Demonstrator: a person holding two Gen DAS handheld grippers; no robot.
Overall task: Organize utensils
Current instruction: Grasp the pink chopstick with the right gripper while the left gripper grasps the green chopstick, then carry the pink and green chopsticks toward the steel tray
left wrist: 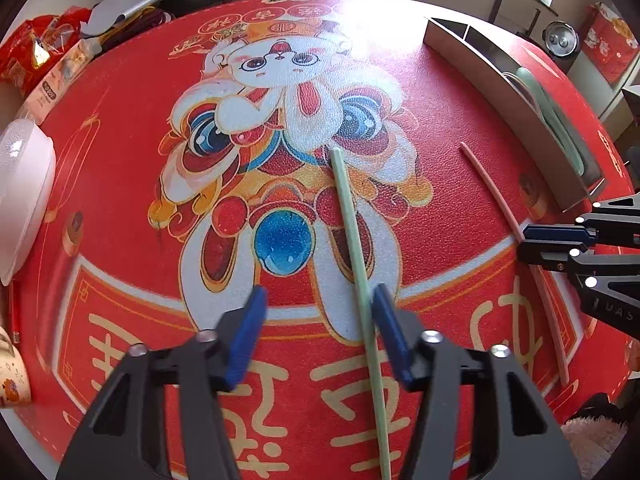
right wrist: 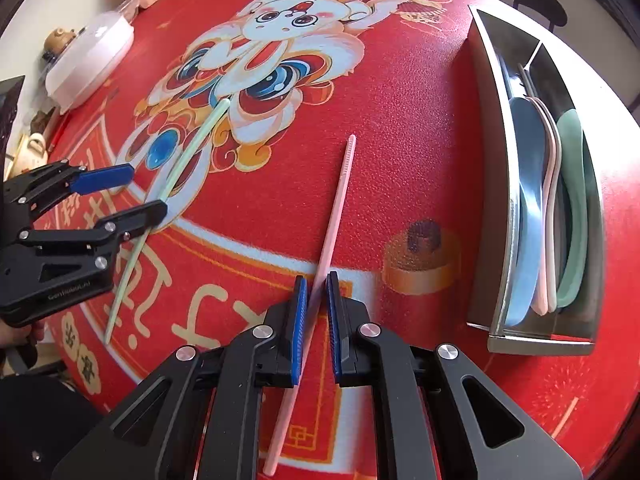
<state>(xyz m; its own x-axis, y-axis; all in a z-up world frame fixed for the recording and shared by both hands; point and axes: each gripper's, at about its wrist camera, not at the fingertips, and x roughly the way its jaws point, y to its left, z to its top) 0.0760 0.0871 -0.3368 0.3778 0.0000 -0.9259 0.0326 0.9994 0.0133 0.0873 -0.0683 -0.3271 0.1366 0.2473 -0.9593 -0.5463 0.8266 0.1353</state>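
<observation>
A green chopstick (left wrist: 348, 216) lies on the red printed mat (left wrist: 120, 184). It runs between the fingers of my left gripper (left wrist: 320, 304), close against the right pad, with a wide gap to the left pad, so the gripper is open. The right wrist view shows the same: my left gripper (right wrist: 148, 192) straddles the green chopstick (right wrist: 192, 148). My right gripper (right wrist: 316, 292) is shut on a pink chopstick (right wrist: 340, 184), whose far end rests on the mat. In the left wrist view my right gripper (left wrist: 522, 242) clamps that pink chopstick (left wrist: 492, 184).
A metal divided tray (right wrist: 492, 120) at the right holds blue (right wrist: 528, 216), pink (right wrist: 548, 200) and green (right wrist: 572, 208) spoons. A white lidded bowl (left wrist: 24, 184), a carton (left wrist: 60, 80), a cup (left wrist: 12, 372) and a red bag (left wrist: 36, 48) sit along the left edge.
</observation>
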